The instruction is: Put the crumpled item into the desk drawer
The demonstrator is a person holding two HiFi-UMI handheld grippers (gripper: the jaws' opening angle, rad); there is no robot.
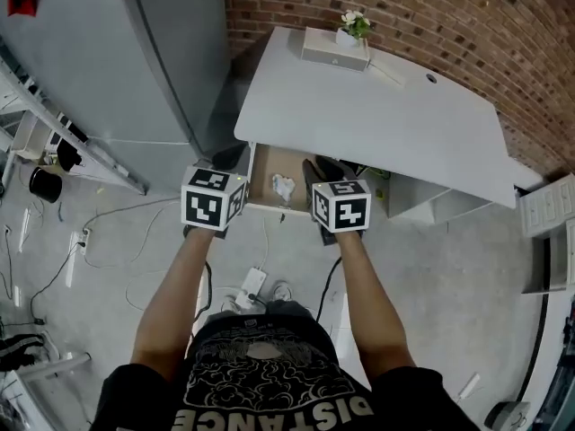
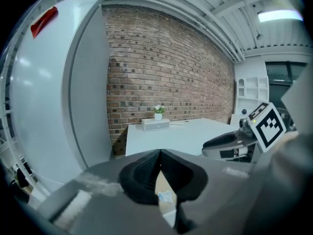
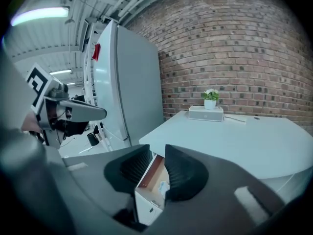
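- A white table (image 1: pixel 386 115) is set against a brick wall (image 1: pixel 404 16). A tall grey cabinet (image 1: pixel 135 61) stands just beside the table's left end.
- A white box (image 1: pixel 334 48) is placed at the back edge of the table. A small potted plant (image 1: pixel 355 23) stands on the box.
- A white shelf unit (image 1: pixel 431 200) is seen under the right part of the table.
- Cables (image 1: pixel 135 232) and a power strip (image 1: pixel 252 285) lie on the floor (image 1: pixel 449 312) in front of the table.
- The drawer (image 1: pixel 266 171) is pulled out from under the table's front edge, near its left end. Its wooden bottom is exposed.
- The crumpled item (image 1: pixel 284 188), white in colour, lies inside the drawer on the wooden bottom, towards the front panel. It is touched by neither gripper.
- In the head view, the two marker cubes are seen at the left and right of the drawer front, with the item between them.
- Left gripper (image 2: pixel 160 153): the fingers (image 2: pixel 142 177) are closed, with the tips pressed together. Nothing is gripped. The item is seen beyond them, through the narrow gap below the tips.
- Right gripper (image 3: pixel 157 149): the fingers (image 3: pixel 183 175) are held partly apart. Nothing is gripped or touched. The drawer and the item are seen past them, through the gap.
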